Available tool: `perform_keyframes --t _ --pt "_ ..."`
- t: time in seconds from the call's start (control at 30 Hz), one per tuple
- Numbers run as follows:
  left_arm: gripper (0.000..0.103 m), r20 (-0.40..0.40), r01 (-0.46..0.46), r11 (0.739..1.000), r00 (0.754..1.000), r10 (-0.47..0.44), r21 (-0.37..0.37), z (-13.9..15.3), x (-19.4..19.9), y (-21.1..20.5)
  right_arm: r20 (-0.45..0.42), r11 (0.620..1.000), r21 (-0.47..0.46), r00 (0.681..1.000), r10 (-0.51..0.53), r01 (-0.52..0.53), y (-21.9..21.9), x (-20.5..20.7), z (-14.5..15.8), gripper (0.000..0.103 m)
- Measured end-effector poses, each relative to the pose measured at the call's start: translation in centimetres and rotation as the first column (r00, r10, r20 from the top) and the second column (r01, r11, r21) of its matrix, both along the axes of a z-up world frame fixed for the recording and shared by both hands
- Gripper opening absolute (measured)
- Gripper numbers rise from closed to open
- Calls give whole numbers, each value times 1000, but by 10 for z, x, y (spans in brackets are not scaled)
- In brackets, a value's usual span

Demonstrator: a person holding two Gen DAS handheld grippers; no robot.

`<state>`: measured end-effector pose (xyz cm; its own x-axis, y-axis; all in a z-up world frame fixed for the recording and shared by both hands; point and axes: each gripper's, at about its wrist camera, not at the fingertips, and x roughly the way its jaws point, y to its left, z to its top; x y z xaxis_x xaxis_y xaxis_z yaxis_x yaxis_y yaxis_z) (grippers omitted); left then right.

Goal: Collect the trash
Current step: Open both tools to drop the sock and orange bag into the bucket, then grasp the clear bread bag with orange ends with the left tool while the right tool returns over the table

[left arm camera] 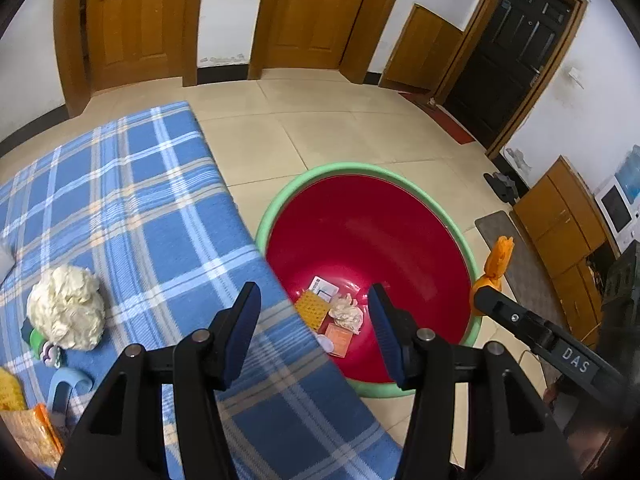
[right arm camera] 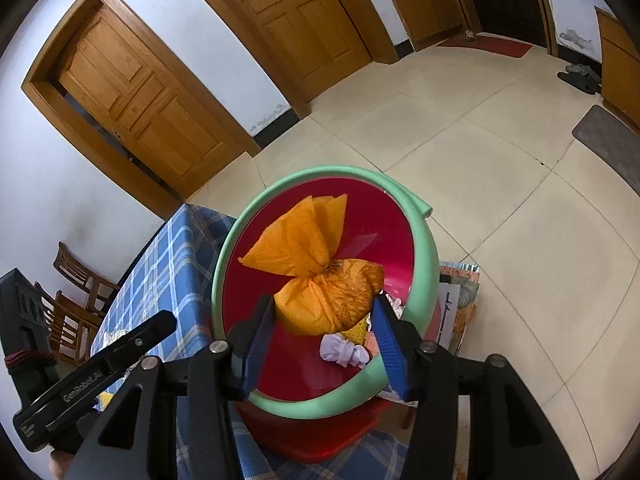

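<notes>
1. The right gripper (right arm camera: 326,334) holds an orange bag (right arm camera: 328,300) over the red basin (right arm camera: 320,174). Its blue pads sit on both sides of the bag, and the bag hangs there with nothing under it, so I think it is pinched. The grip looks light. If it lets go too soon or off to one side, the bag could hit the green rim and roll out onto the floor.

2. The left gripper (left arm camera: 314,320) is open and holds nothing. It points down at the basin (left arm camera: 288,196), just past the edge of the blue cloth (left arm camera: 140,208). The two grippers are close together over the basin. If one swings, they could bump, and that bump could knock the bag loose.

3. Some trash is already in the bottom of the basin: a white paper wad (left arm camera: 347,314), a yellow card (left arm camera: 314,308) and a small white box (left arm camera: 323,289). The bag is big. If it lands hard, it could flip the light bits up and out.

4. A big crumpled ball (left arm camera: 66,307) is on the cloth, well to the left of the basin. It is puffy and soft. A narrow grip could tear off only a piece, or push it farther from the basin.

5. Small things lie near the ball. A sloppy grab could catch the cloth and drag them along.
</notes>
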<state>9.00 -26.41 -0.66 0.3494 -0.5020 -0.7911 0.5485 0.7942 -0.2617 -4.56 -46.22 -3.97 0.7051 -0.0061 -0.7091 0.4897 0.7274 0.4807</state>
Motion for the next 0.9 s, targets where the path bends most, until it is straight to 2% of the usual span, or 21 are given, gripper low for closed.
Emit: perform_keyframes --t 0.1,0.23,0.6,0.9 --pt "56 -3 -20 1000 1000 20 -7 2 -2 6 -3 1000 1 1000 3 -3 1 1 0 56" --pt "56 -2 -42 999 999 42 -10 6 -3 15 -4 1000 2 1000 4 -4 2 2 0 64" --pt "56 5 -98 995 995 99 -22 18 -8 40 15 1000 0 1000 9 -9 8 1 7 65" --pt "59 26 -173 985 985 173 -31 28 -17 77 43 999 -18 998 49 -49 24 0 21 66"
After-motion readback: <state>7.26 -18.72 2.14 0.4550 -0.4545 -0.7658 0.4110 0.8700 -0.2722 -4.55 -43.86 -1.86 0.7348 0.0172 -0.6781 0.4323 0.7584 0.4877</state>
